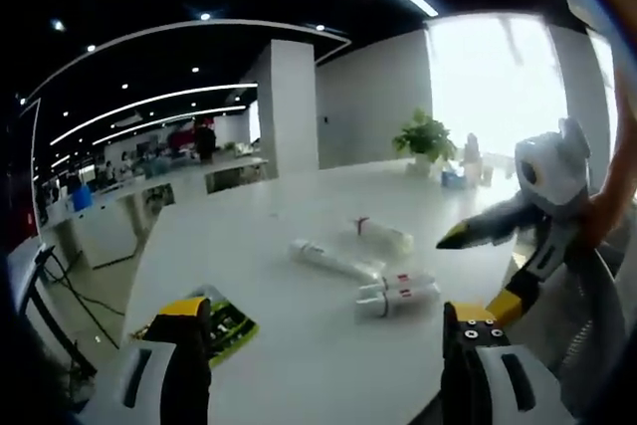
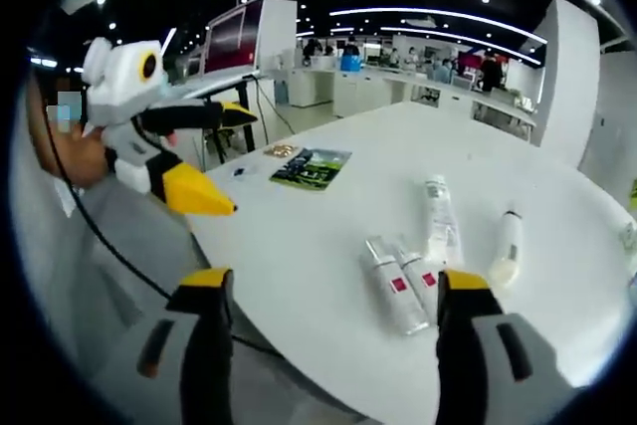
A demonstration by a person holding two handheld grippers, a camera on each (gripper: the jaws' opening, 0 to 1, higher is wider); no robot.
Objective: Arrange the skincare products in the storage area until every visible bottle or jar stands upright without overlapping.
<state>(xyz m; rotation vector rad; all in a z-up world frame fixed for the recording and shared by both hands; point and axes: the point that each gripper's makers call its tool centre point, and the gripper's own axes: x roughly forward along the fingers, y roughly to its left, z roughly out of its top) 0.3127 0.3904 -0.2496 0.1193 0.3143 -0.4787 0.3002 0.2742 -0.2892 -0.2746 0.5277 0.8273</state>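
**Four skincare containers lying flat on the white surface, both grippers raised and empty**

In the left gripper view, the left gripper sits low over the near edge of the white surface, its fingers spread wide apart with nothing between them. Ahead of it lie four skincare containers, all on their sides. Two white bottles with red labels lie side by side and touching, nearest the gripper. Just beyond them lies a long white tube, angled across the surface, its end close to the pair. Farther back and apart from the rest lies a short white bottle. What is inside any of them cannot be told. A green printed leaflet lies flat at the left, near the surface's edge. The right gripper comes in from the right, held above the surface, its yellow-tipped fingers apart.

In the right gripper view, the right gripper has its fingers wide apart and empty, with the labelled bottles lying between them and farther on. The tube and the short bottle lie beyond, the leaflet farther to the left. The left gripper is held up at the left, fingers open, beside a person in grey.
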